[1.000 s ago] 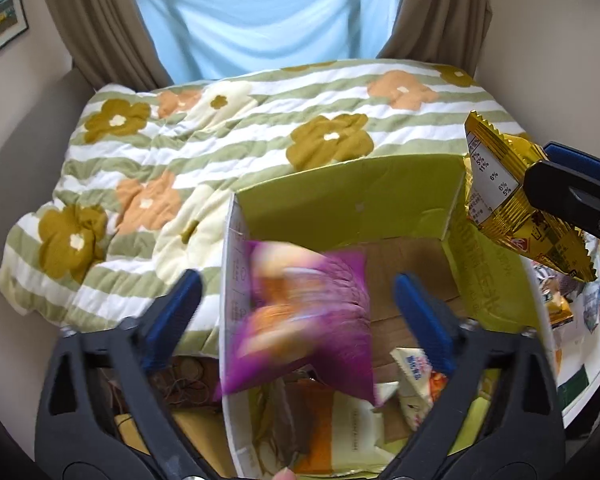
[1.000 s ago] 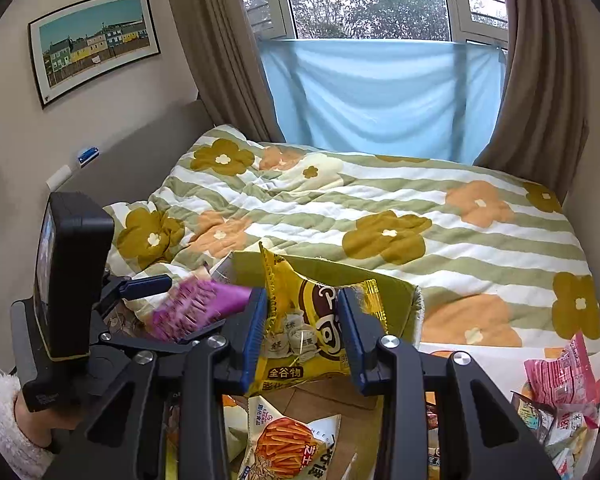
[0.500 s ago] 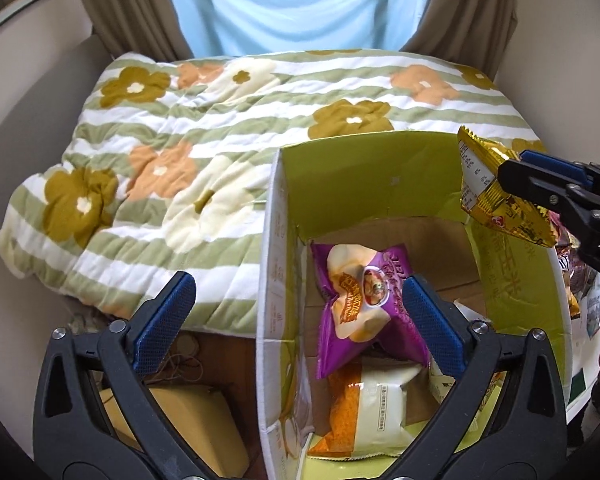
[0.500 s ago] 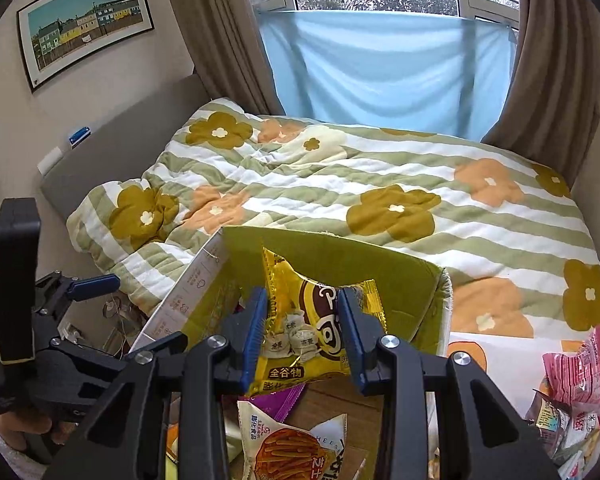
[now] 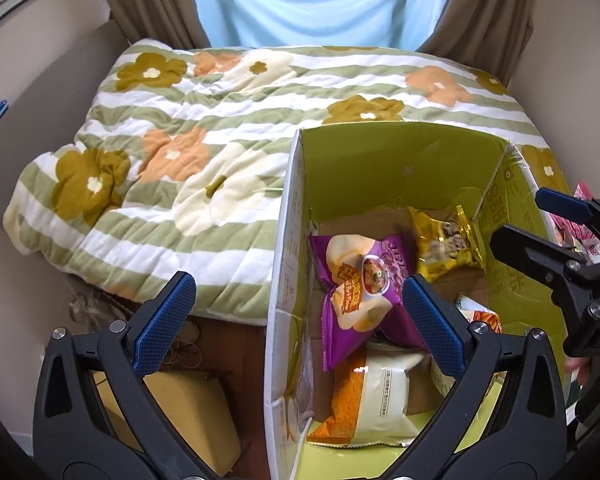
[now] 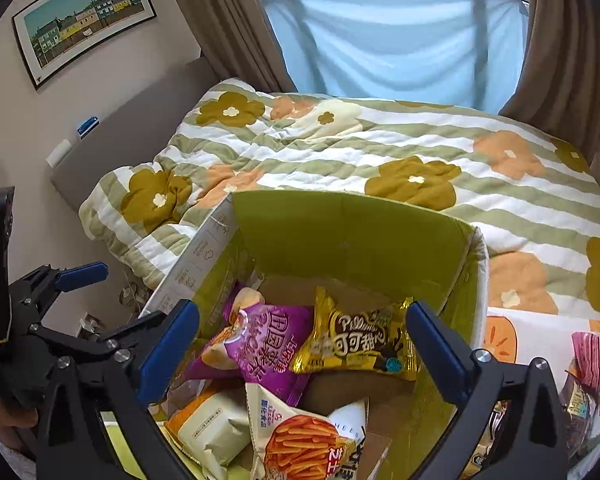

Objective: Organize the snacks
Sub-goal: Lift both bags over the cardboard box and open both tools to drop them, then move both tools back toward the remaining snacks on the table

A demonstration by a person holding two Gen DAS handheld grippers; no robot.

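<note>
Both your grippers, left point(image 5: 296, 320) and right point(image 6: 302, 344), gape empty over the box point(image 6: 352, 232); remaining snacks point(image 6: 596, 360) lie off to the right, nearest your right one.

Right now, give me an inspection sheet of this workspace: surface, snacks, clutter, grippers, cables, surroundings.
Surface: cardboard box with green inner walls, flaps up, standing beside the bed.
Job's things: purple chip bag, gold cocoa snack bag, orange stick-snack bag and white-and-orange pack lie loose in the box.
Clutter: more snack packets outside the box on the right; a tan block on the floor left of it.
Grippers: left gripper open, empty; right gripper opening, its jaws clear of the gold bag below.
Cables: thin tangled wires at the bed's foot.
Surroundings: flowered quilt, blue sheet over the window, brown curtains, framed picture.
</note>
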